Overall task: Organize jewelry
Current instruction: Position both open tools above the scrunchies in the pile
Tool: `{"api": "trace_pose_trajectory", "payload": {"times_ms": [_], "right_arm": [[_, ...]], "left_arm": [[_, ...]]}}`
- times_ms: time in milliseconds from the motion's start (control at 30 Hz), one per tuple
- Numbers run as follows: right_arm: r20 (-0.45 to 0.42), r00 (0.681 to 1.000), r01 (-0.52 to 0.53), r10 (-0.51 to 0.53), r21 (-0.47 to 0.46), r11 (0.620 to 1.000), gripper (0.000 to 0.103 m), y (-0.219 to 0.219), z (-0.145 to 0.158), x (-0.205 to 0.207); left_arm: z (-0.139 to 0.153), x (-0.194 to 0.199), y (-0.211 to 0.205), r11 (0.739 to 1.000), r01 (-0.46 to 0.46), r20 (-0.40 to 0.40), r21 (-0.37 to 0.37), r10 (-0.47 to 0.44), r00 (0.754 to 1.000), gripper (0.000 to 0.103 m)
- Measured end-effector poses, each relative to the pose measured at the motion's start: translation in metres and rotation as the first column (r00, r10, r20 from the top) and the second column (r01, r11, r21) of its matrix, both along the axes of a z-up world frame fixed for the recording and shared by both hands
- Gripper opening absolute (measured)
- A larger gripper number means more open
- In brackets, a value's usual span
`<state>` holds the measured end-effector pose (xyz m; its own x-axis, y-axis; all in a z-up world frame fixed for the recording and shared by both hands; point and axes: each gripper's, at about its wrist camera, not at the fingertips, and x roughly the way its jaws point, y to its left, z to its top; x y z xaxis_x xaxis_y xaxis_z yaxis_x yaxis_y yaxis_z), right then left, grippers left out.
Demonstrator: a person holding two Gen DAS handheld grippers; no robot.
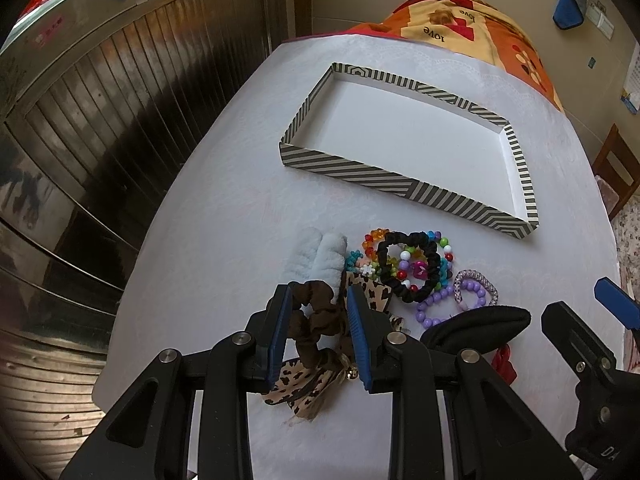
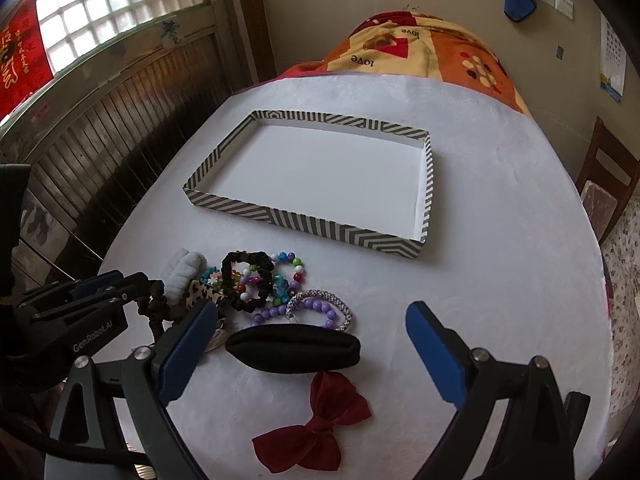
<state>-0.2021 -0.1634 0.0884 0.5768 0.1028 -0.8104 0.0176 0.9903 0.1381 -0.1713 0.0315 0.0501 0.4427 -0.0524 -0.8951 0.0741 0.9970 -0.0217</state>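
- Left gripper (image 1: 320, 320) is sitting nearest the lens, angled down, its blue fingers (image 1: 280, 332) closing on a brown scrunchie (image 1: 314, 320); the pads are pressing on the fabric from both sides.
- Leopard-print bow (image 1: 296, 388) is lying under the scrunchie, partly hidden by the gripper.
- Right gripper (image 2: 312, 344) is hovering with fingers spread wide, gripping nothing; a black padded hair piece (image 2: 292, 348) and a dark red bow (image 2: 316, 428) are lying on the tabletop (image 2: 500, 280) between them.
- Jewelry pile is sitting just beyond the left gripper: black scrunchie (image 1: 408, 268) overlapping multicoloured bead bracelets (image 1: 376, 240), purple bead bracelet (image 1: 440, 304) and a woven purple-white band (image 1: 480, 284) beside it, pale fluffy scrunchie (image 1: 316, 256) at the left edge.
- Striped shallow box (image 1: 360, 176) is standing empty, further back on the tabletop, apart from the pile.
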Motion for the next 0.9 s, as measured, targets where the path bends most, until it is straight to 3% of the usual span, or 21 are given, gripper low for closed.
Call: {"api": "trace_pose_trajectory", "payload": {"times_ms": [900], "right_arm": [[-0.025,1.000,-0.002,0.001,-0.021,1.000,0.098,0.009,-0.002,-0.005]], "left_arm": [[-0.002,-0.006,0.010,1.000,-0.007,-0.015,-0.013,0.006,1.000,0.011]]}}
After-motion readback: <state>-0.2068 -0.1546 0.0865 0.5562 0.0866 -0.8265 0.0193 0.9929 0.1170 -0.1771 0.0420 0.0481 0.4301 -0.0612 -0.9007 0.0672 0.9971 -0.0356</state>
